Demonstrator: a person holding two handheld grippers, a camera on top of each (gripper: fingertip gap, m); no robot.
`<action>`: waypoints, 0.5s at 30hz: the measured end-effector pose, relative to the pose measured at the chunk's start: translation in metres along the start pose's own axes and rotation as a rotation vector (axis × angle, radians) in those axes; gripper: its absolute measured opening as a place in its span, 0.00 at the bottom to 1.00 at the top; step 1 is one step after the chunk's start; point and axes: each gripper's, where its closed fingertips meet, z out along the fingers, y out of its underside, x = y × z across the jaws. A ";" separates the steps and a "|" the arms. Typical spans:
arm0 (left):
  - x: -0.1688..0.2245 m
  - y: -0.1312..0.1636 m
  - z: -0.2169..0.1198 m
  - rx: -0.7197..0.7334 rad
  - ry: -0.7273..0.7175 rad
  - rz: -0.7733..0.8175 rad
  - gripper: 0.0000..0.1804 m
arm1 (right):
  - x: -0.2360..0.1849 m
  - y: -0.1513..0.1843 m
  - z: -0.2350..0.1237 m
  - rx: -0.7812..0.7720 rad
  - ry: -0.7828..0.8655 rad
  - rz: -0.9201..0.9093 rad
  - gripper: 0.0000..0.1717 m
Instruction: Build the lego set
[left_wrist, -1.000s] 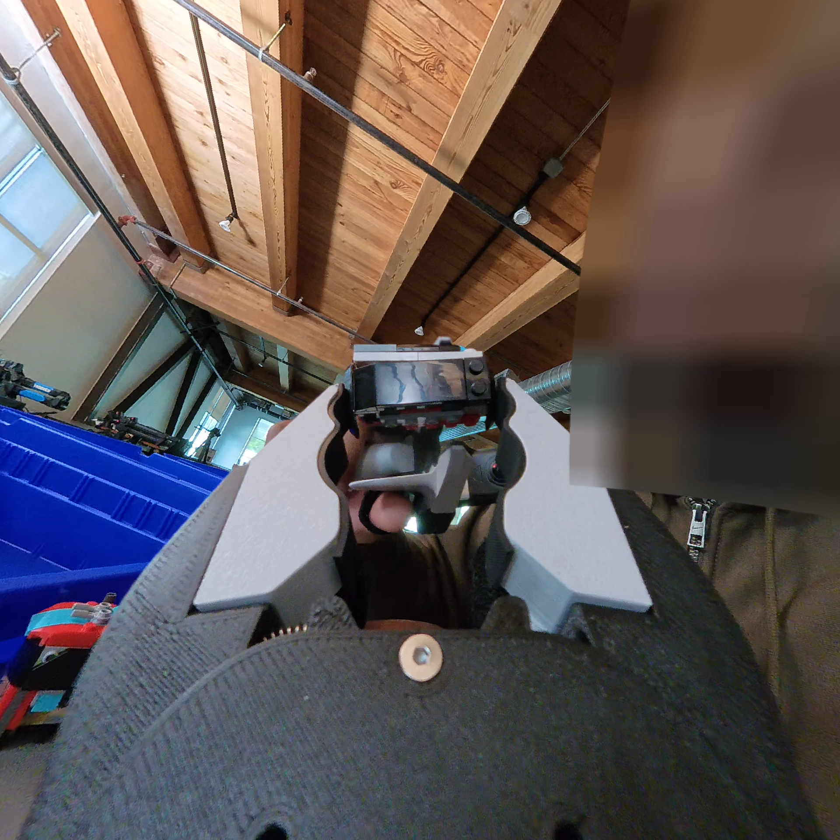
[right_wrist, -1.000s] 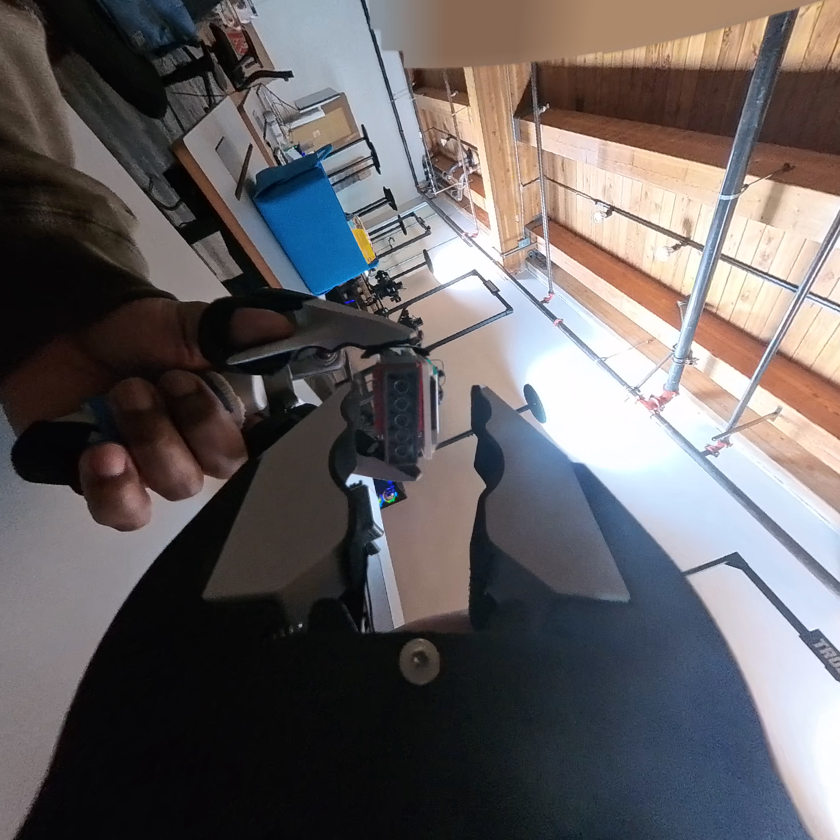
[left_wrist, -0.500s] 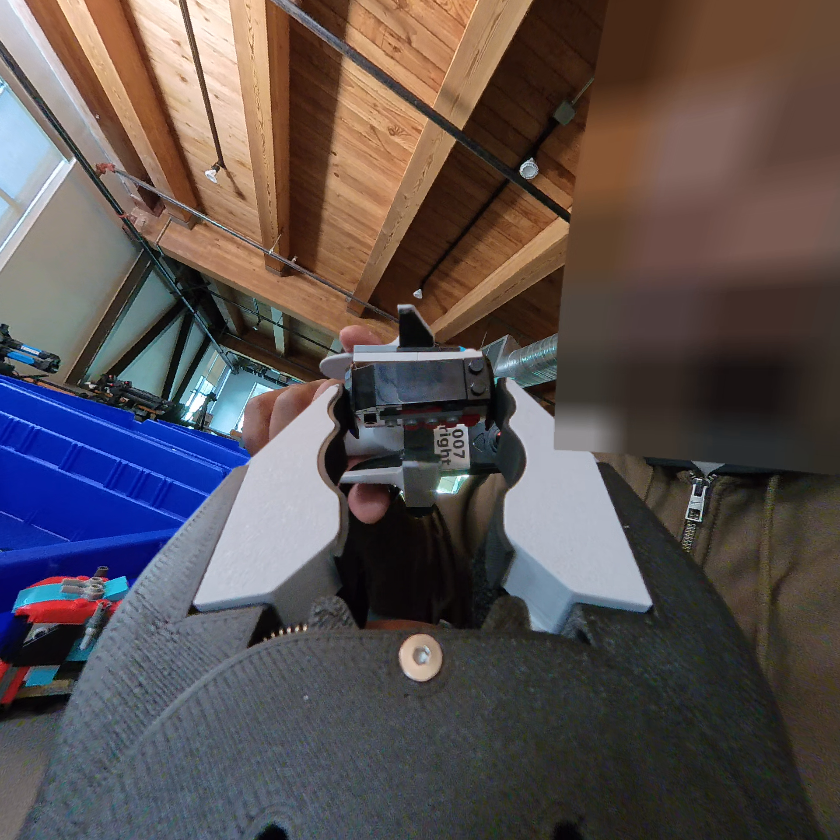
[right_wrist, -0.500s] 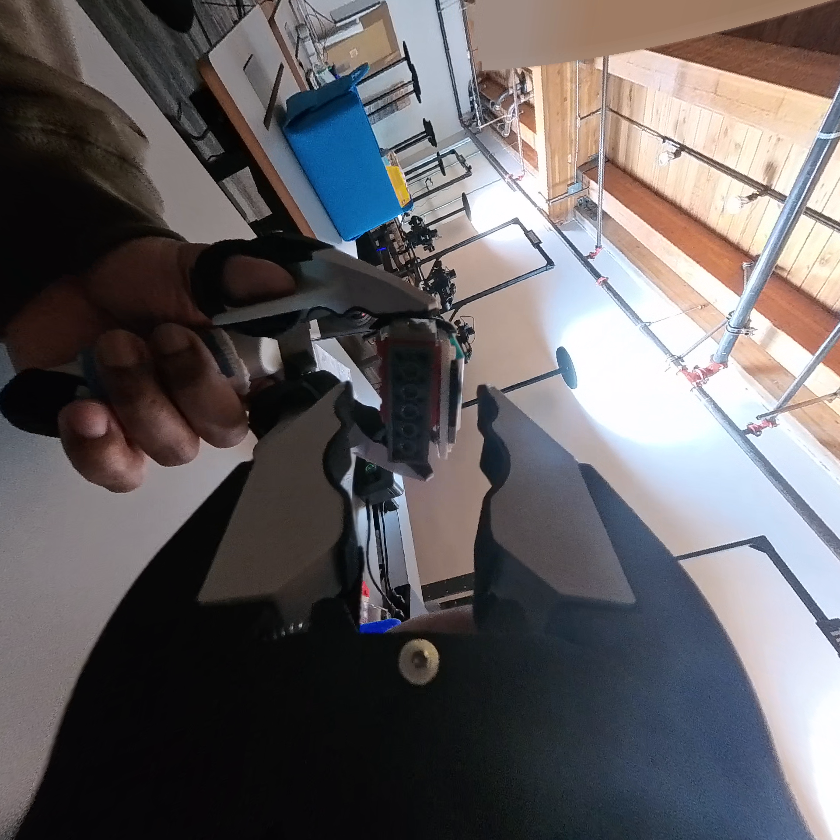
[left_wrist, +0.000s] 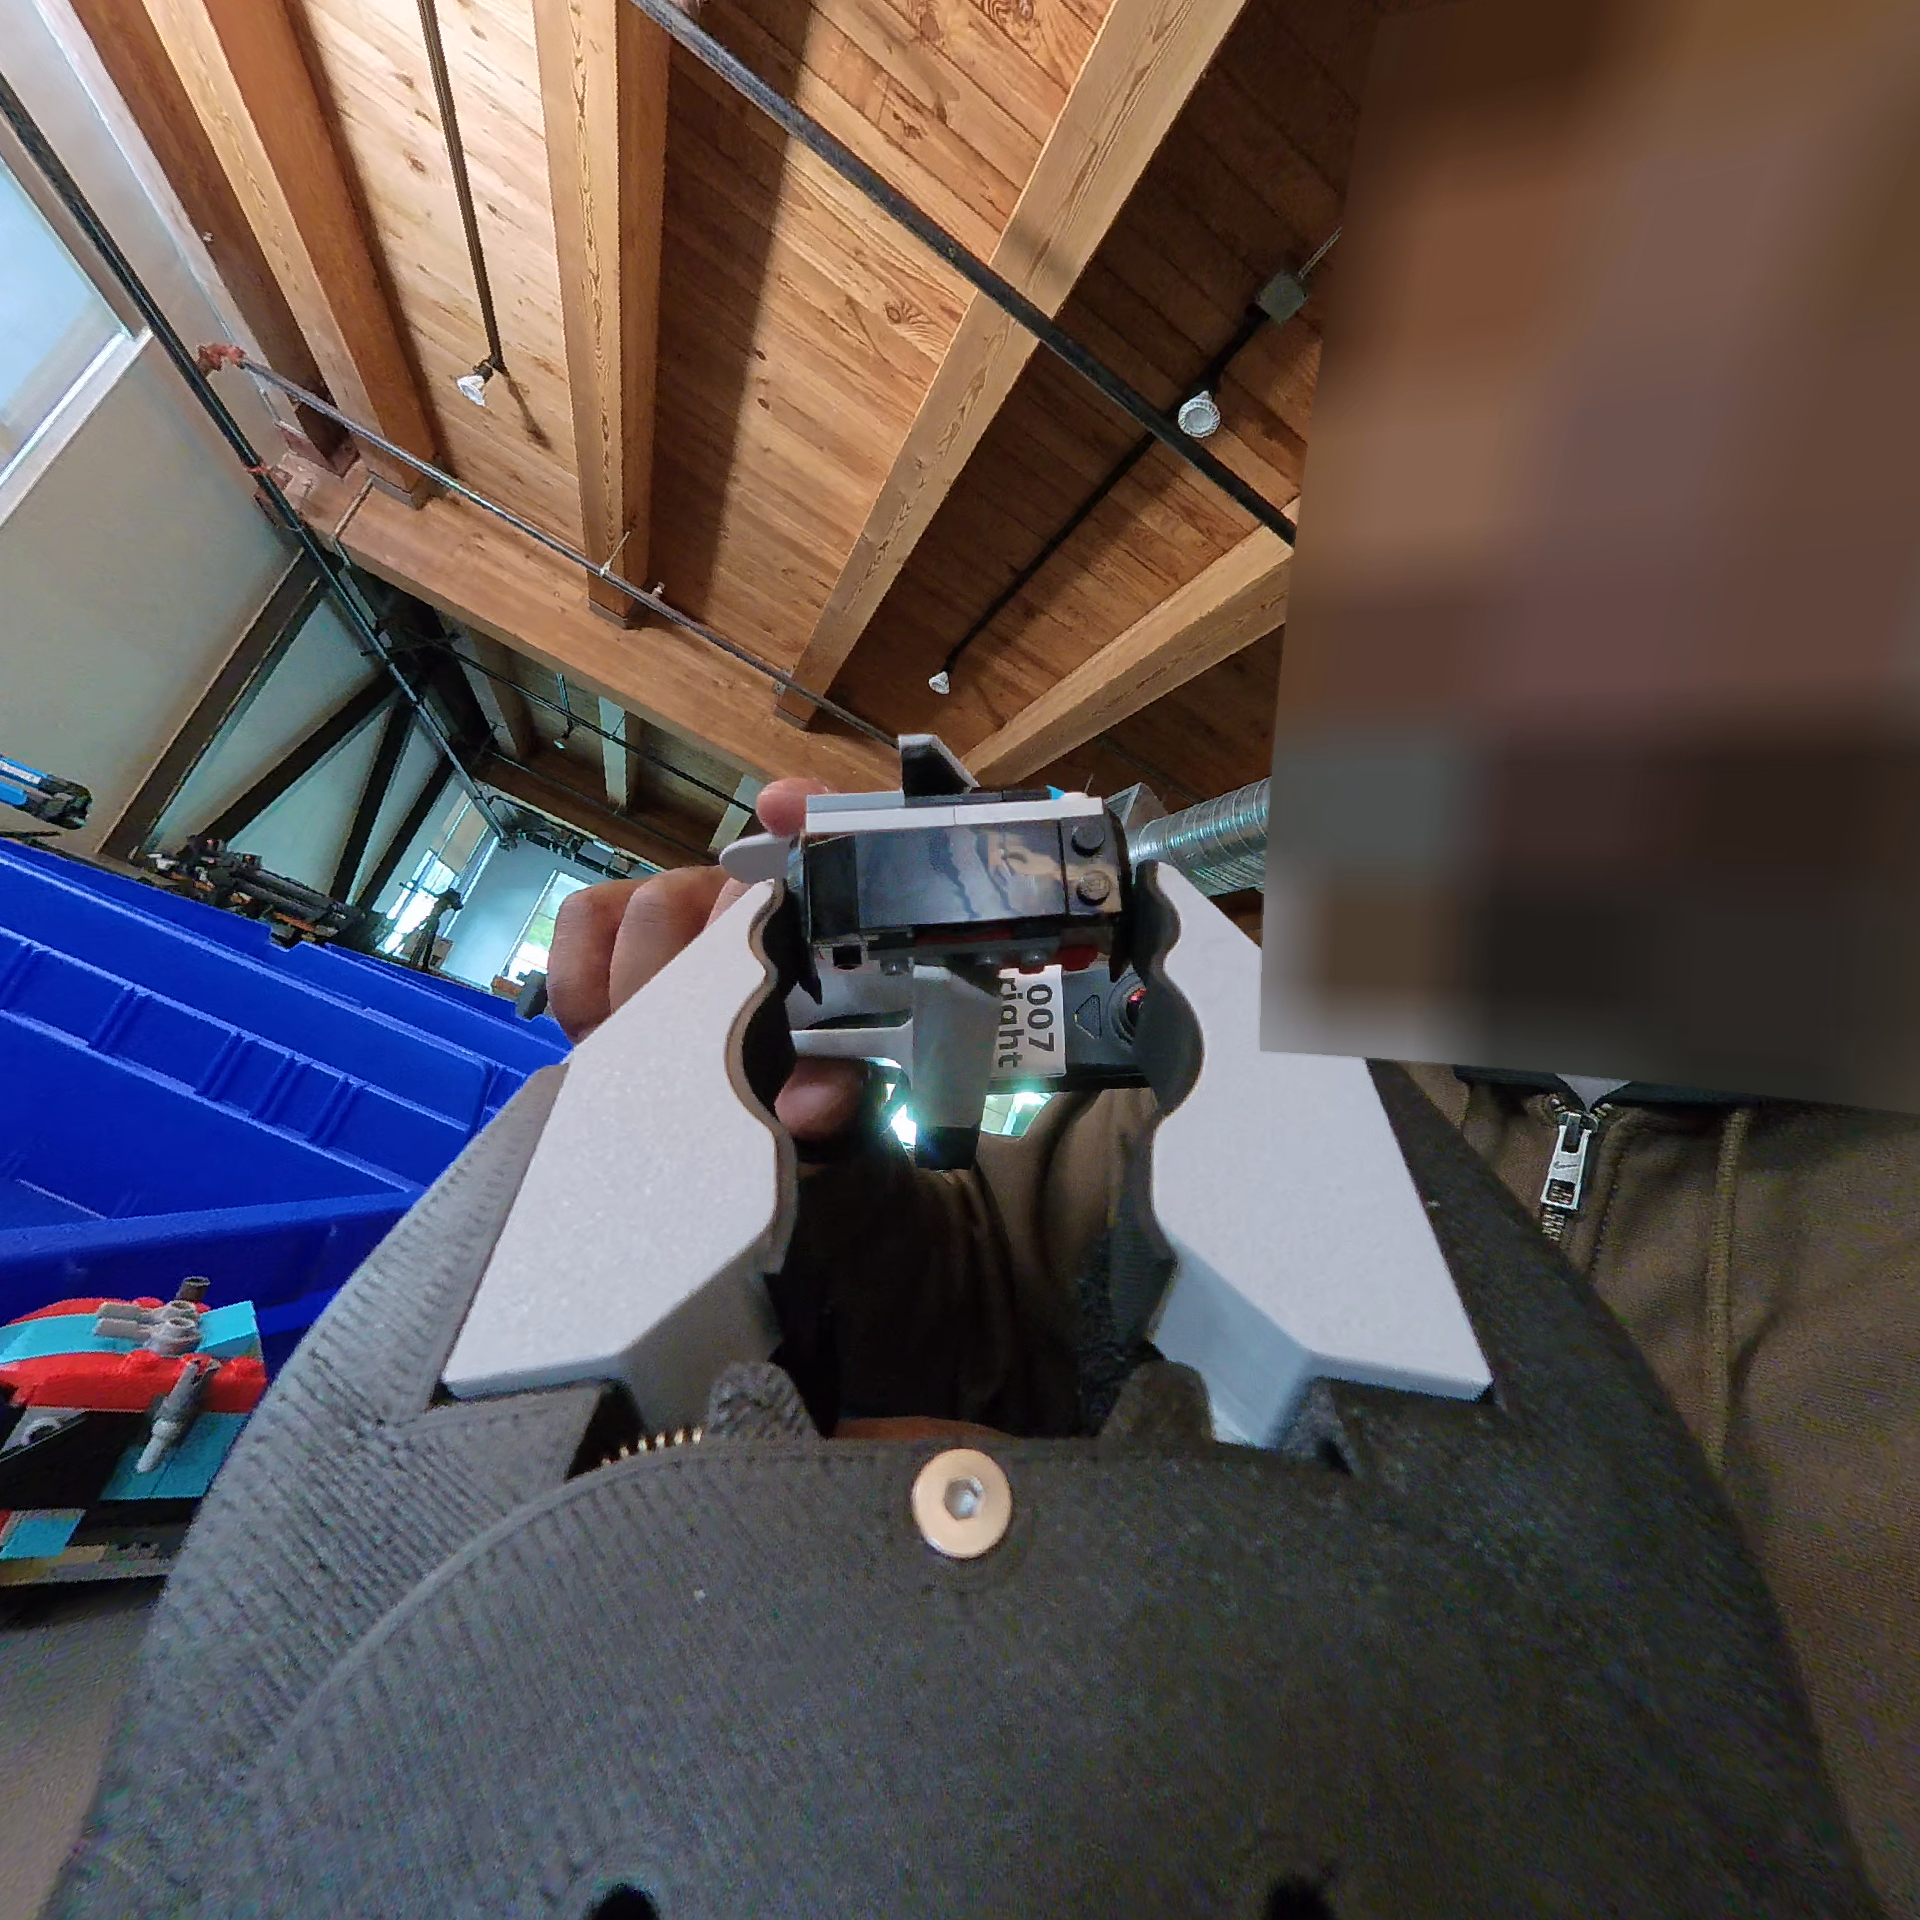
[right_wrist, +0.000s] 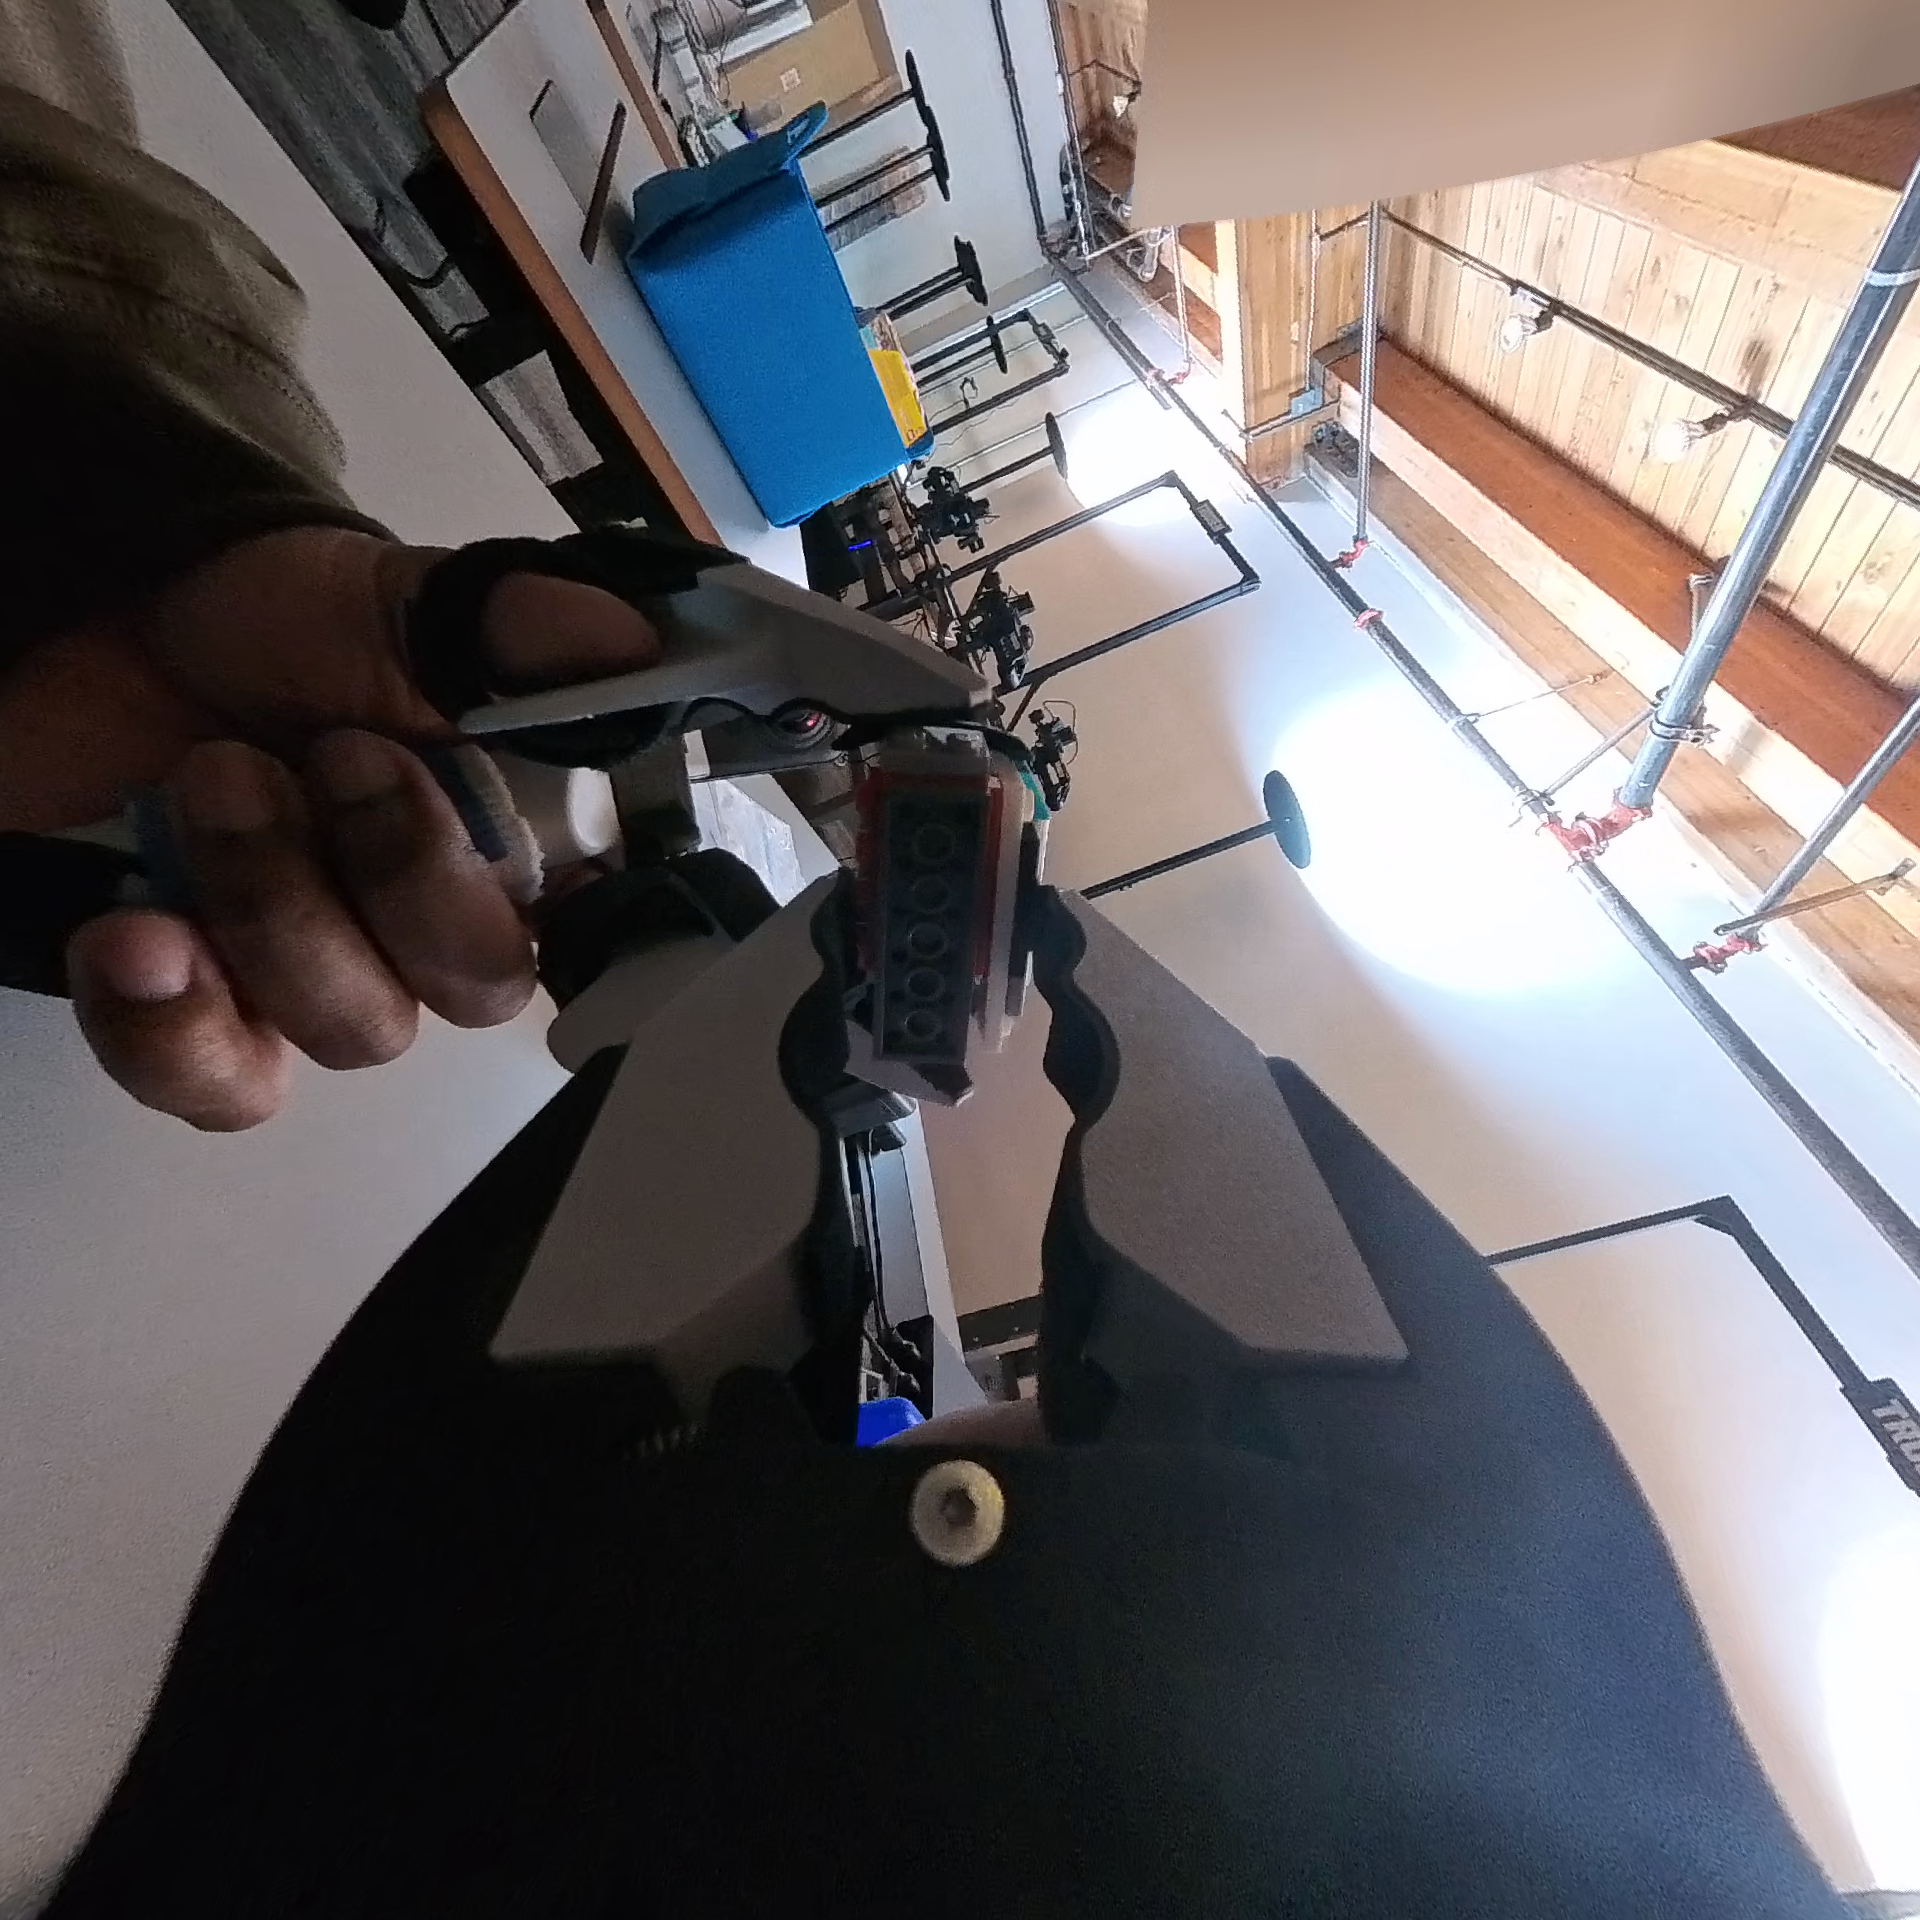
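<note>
Pinching a small brick model end to end, the left gripper points up toward a wooden ceiling. Its two grey fingers press their dark pads against the model's short ends. The model has a glossy black top, light grey plates, red pieces underneath and a small grey fin on its upper edge. Just behind it sits the other gripper with a white label, held by a person's hand. A blue bin lies to the left, with a red and teal brick build below it at the left edge. A person's olive jacket fills the right side.

In the right wrist view, the same model stands on end between the right gripper's fingers, showing its grey underside with round sockets and red edges. The two dark pads close in on its long sides, the left one touching; whether the right pad presses cannot be told. The left gripper reaches in from the left, clamped on the model's top end, held by a hand in a fingerless black glove. Beyond lie a white wall, a blue box and metal pipes.
</note>
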 end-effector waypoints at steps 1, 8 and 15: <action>0.000 0.000 0.000 0.000 -0.002 0.000 0.36 | 0.000 0.000 0.001 -0.004 -0.002 -0.002 0.20; -0.003 0.001 -0.001 -0.001 -0.009 -0.003 0.36 | -0.003 0.002 0.002 -0.019 -0.011 -0.019 0.19; -0.003 0.001 -0.001 -0.004 -0.009 -0.007 0.36 | -0.006 0.002 0.005 -0.023 -0.023 -0.024 0.19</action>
